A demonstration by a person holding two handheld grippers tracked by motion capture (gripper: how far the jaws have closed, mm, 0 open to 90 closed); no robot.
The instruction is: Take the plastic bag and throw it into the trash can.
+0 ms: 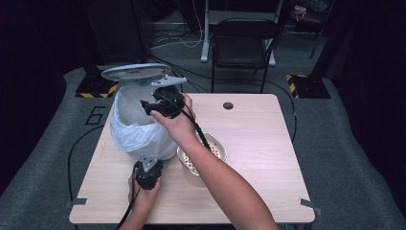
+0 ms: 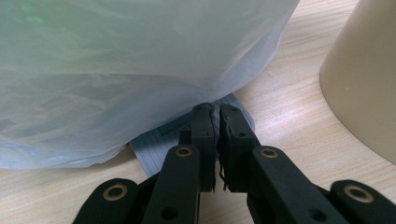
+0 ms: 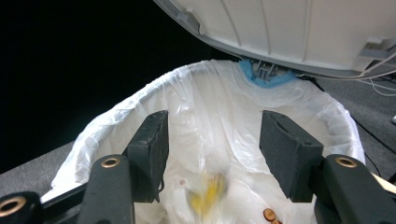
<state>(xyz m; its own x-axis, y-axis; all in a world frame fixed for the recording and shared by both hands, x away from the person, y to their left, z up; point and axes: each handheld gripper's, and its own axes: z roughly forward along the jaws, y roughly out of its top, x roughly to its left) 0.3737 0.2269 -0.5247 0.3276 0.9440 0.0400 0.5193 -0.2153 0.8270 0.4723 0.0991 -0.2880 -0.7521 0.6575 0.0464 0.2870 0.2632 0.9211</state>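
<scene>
Lab: dark walls, floor cables (image 1: pixel 177 40).

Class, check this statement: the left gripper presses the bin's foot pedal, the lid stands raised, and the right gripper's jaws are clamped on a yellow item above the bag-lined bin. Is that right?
Not quite. The right gripper view shows the right gripper with its jaws apart and nothing between them; the yellow item is a blur below, inside the bag-lined bin. The rest holds: the left gripper is shut at the foot pedal, and the lid stands raised.

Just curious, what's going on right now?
Left gripper shut, pressing the bin pedal. Right gripper open over the lined bin; yellow scrap falling inside. Lid up, nothing blocking.
</scene>
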